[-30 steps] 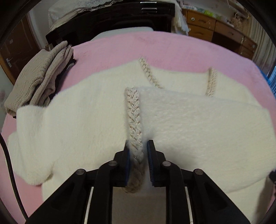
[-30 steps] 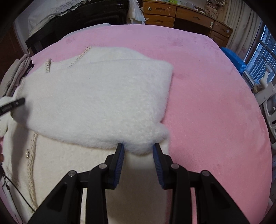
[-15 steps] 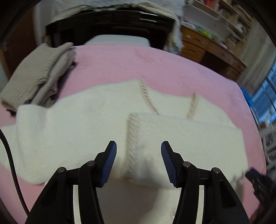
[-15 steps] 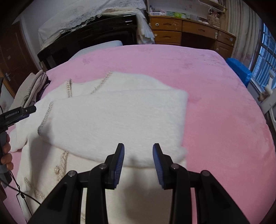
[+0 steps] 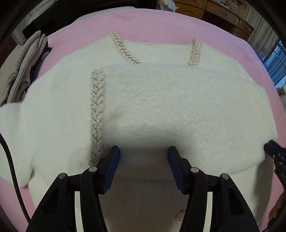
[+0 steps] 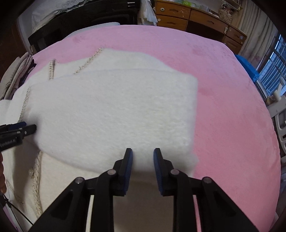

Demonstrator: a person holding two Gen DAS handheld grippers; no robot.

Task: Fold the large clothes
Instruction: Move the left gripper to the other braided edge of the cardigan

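Observation:
A fluffy white cardigan (image 5: 160,107) lies on the pink bed cover (image 5: 160,23), one sleeve folded across its body. A braided trim (image 5: 97,110) runs down the sleeve's cuff end. My left gripper (image 5: 143,151) hovers just right of that trim; its jaws are opening and touch nothing. In the right wrist view the cardigan (image 6: 116,110) fills the middle. My right gripper (image 6: 143,153) is at the folded sleeve's near edge, jaws closing with fluffy fabric between the tips, not visibly pressed. Each gripper shows at the edge of the other's view.
Folded grey clothes (image 5: 19,71) lie at the bed's left edge. A black cable (image 5: 10,169) hangs at the left. Behind the bed stand dark furniture (image 6: 80,23) and a wooden dresser (image 6: 178,16). Bare pink cover (image 6: 223,89) stretches to the right.
My left gripper let go of the braided trim, opened wide and now sits just right of it. My right gripper's jaws have narrowed at the sleeve's edge.

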